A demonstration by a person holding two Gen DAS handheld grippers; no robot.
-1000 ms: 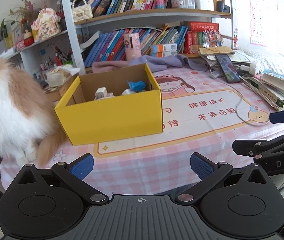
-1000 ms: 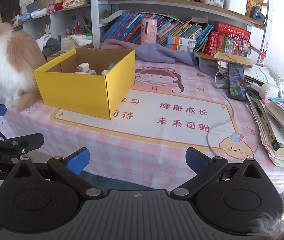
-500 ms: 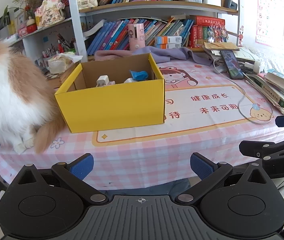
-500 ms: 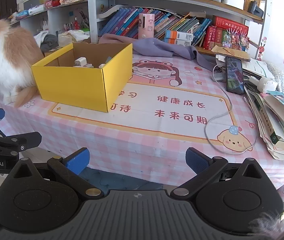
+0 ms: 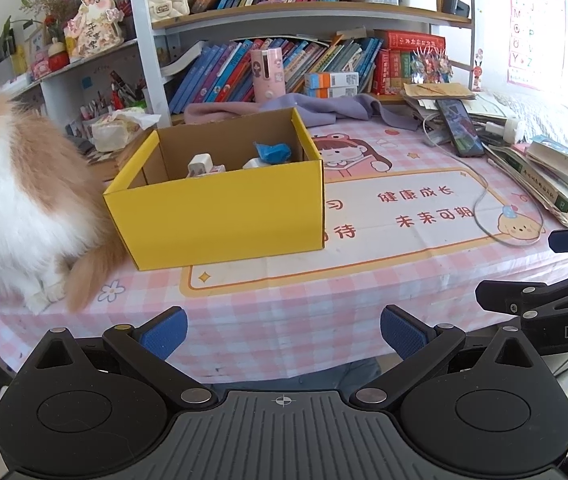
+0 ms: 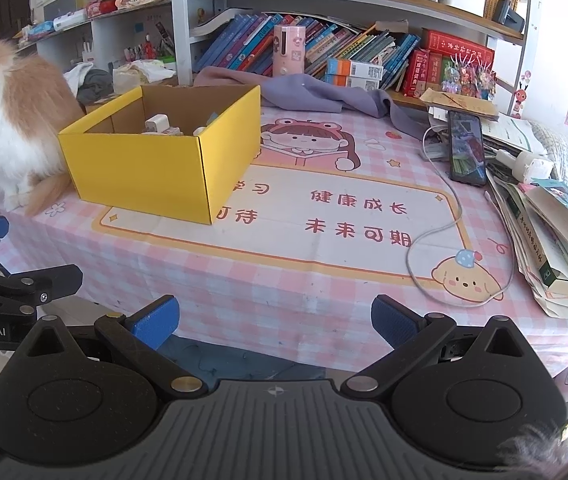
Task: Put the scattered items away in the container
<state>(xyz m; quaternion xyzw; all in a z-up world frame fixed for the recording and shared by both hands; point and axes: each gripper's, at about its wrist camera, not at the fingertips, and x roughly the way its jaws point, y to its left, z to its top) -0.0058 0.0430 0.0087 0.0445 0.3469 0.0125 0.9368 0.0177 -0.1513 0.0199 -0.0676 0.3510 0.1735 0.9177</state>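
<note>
Both tools, left tool [image 5: 283, 332] and right tool [image 6: 275, 320], are wide open and empty, near the yellow box [image 5: 219, 216] on the desk [image 5: 324, 292].

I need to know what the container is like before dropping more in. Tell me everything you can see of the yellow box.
The yellow box is open-topped cardboard, bright yellow outside and plain brown inside, with no lid in sight. It sits upright on the pink checked tablecloth, partly over the printed panel. Inside lie a white charger plug and a blue wrapped item. A fluffy orange-and-white cat presses against its left side.
</note>
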